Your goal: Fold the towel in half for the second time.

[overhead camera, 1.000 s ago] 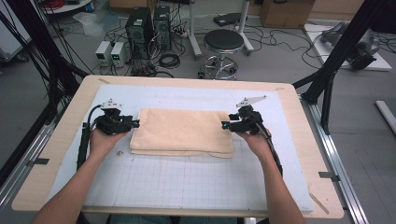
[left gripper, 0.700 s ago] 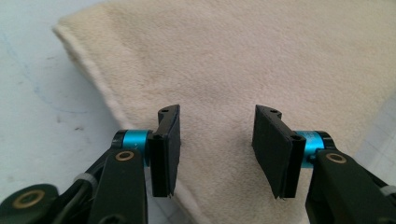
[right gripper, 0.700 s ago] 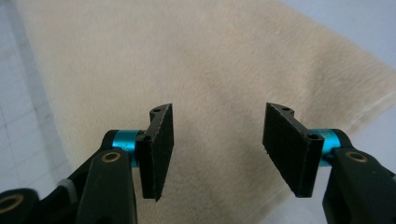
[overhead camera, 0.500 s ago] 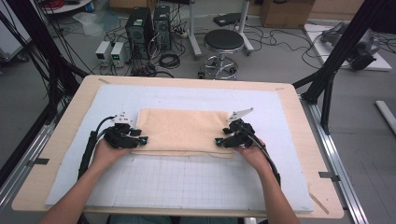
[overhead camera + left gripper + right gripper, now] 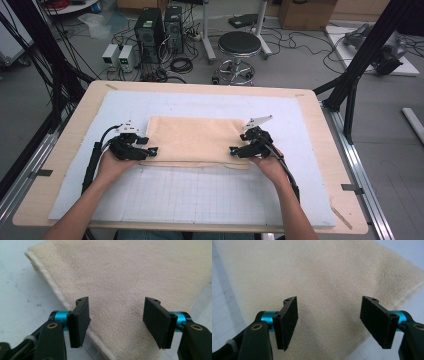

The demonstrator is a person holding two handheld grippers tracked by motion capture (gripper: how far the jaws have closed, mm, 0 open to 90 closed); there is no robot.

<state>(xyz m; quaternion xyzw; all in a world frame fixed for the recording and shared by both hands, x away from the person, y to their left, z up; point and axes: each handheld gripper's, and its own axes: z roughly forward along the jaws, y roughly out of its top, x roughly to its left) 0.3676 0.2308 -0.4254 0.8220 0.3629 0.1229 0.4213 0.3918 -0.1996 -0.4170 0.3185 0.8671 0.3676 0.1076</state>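
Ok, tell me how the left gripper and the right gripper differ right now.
The left gripper sits at the towel's near left corner, the right gripper at its near right corner. The left points rightward in the high view, the right leftward. Both have just been opening, jaws apart over the towel without pinching it.

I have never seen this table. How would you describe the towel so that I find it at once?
Look at the wooden table with the pale blue mat on top. Near the mat's middle lies the folded towel, between the left gripper and the right gripper. It is the one soft, cream-coloured cloth there; the things next to it are black and hard.
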